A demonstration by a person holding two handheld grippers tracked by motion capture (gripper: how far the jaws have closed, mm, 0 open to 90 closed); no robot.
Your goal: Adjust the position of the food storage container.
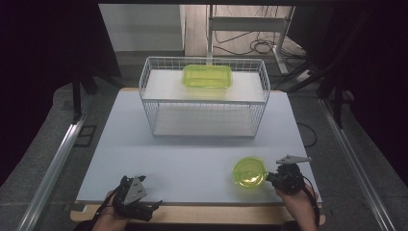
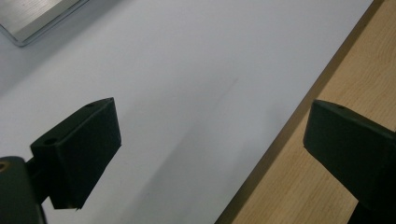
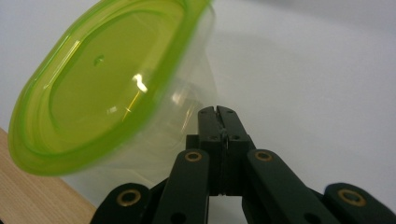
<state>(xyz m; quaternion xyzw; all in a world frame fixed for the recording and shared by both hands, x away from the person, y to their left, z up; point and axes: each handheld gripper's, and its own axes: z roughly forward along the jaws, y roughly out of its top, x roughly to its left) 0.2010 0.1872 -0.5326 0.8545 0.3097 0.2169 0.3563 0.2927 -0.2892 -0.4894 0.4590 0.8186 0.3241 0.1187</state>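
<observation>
My right gripper (image 1: 269,179) sits at the near right of the white tabletop (image 1: 192,163), its jaws pressed together. In the right gripper view the jaws (image 3: 219,116) meet tip to tip just beside the clear wall of the round green-lidded container (image 3: 107,88), which tilts away from them; I cannot tell whether a thin edge of it is pinched between the tips. From the high view that container (image 1: 249,172) lies right against the gripper's front, close to the table's near edge.

My left gripper (image 1: 139,204) rests at the near left, over the wooden lip (image 1: 202,214) that borders the white top. Its jaws stand wide apart with nothing between them: in the left gripper view I see bare white surface (image 2: 187,84) under one and bare wood (image 2: 299,186) under the other.

Between my two hands the near strip of table is bare, and so is the wide middle band ahead of the container.

Farther off, across the centre of the table, stands the white wire rack (image 1: 204,98) with two shelves. On its upper shelf lies a rectangular green container (image 1: 207,76), toward the back; the wire sides rise around it. To either side of the rack there is open tabletop up to the left and right edges. Beyond the table I see floor, cables and a desk frame (image 1: 250,29).
</observation>
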